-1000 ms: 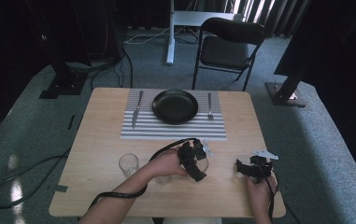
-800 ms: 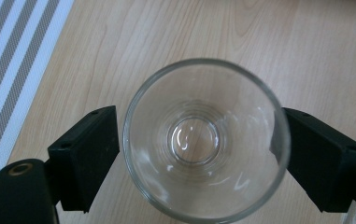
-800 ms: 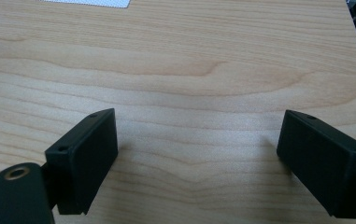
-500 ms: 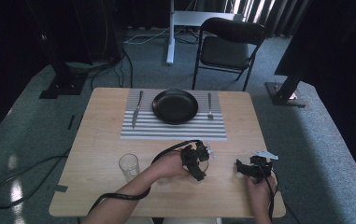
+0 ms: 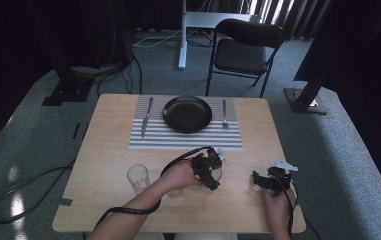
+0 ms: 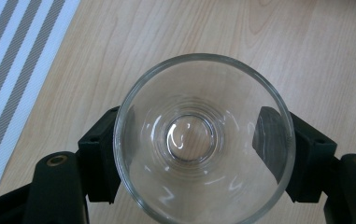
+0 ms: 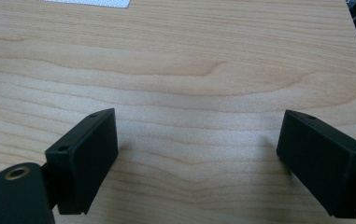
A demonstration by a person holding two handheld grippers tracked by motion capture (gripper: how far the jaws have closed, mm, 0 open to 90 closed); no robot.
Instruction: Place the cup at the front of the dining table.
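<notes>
Three looks at one wooden table (image 5: 113, 150)

From high above its near edge, facing forward and down; from close over a glass (image 6: 203, 140) beside the striped mat (image 6: 7, 60); low across bare tabletop, mat corner (image 7: 87, 3) shared at the far edge.

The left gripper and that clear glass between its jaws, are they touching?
Touching. In the left gripper view both black jaws of the left gripper press against the outer wall of the glass, with no gap on either side.
</notes>
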